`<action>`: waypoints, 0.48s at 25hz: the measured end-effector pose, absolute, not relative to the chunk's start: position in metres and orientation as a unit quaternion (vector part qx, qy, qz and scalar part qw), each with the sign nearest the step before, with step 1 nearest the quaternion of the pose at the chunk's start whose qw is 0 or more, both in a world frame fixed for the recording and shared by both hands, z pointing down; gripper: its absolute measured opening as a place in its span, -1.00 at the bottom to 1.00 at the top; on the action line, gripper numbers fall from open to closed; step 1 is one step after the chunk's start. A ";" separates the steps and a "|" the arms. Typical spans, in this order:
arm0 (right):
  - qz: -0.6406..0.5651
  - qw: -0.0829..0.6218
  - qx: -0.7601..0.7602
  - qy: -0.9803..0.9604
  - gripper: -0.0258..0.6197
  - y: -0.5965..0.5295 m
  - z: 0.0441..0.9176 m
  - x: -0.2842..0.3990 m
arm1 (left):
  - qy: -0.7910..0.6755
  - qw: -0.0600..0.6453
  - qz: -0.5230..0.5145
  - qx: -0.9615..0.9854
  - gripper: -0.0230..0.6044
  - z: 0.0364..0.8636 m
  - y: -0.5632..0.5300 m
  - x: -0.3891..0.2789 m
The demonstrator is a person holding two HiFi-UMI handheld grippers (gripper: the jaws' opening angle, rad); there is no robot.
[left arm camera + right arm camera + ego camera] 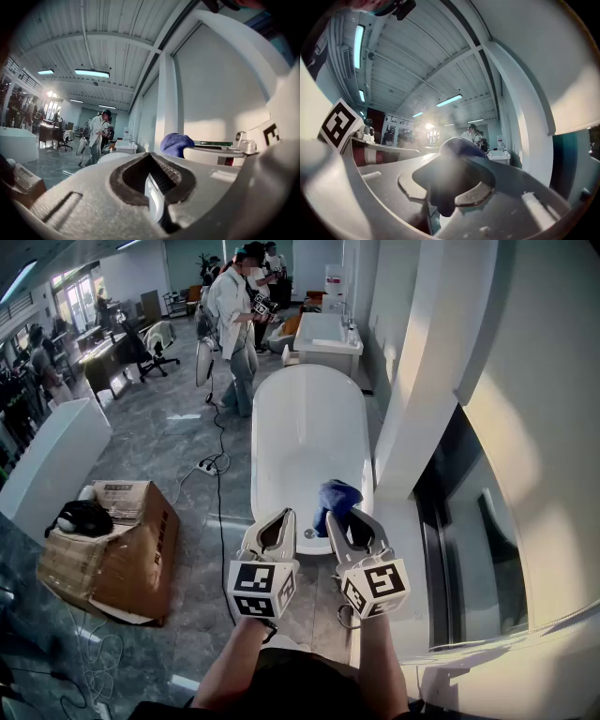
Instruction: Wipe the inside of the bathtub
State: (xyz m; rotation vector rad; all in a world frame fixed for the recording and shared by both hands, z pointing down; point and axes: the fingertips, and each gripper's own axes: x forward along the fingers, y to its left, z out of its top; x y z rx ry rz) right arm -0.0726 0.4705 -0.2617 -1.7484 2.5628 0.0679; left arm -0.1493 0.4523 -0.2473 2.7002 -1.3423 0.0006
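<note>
Blue crumpled cloth (337, 495) pinched in right claw (336, 518); left claw (282, 517) closed, empty

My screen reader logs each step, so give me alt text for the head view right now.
The right gripper clamps a blue cloth at the near end of a white bathtub, with the left gripper shut and empty beside it. A cardboard box sits on the floor to the left; people stand beyond the tub.
</note>
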 end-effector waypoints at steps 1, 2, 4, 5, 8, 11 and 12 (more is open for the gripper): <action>0.022 0.020 -0.563 0.826 -0.63 0.469 -0.263 -0.075 | -0.445 0.060 0.000 0.893 -0.91 -0.249 0.451 -0.152; 0.023 0.020 -0.563 0.826 -0.63 0.469 -0.263 -0.077 | -0.446 0.058 0.000 0.893 -0.91 -0.250 0.450 -0.154; 0.020 0.017 -0.563 0.826 -0.64 0.468 -0.261 -0.079 | -0.446 0.058 0.001 0.893 -0.91 -0.249 0.450 -0.155; 0.016 0.016 -0.562 0.827 -0.63 0.468 -0.258 -0.079 | -0.446 0.059 0.002 0.893 -0.91 -0.247 0.451 -0.155; -0.008 0.018 -0.557 0.830 -0.63 0.465 -0.252 -0.079 | -0.448 0.059 0.004 0.892 -0.91 -0.246 0.451 -0.156; -0.015 0.019 -0.555 0.831 -0.63 0.466 -0.250 -0.078 | -0.451 0.063 0.005 0.890 -0.91 -0.246 0.451 -0.158; -0.016 0.020 -0.556 0.831 -0.64 0.466 -0.250 -0.076 | -0.452 0.064 0.005 0.890 -0.91 -0.245 0.450 -0.158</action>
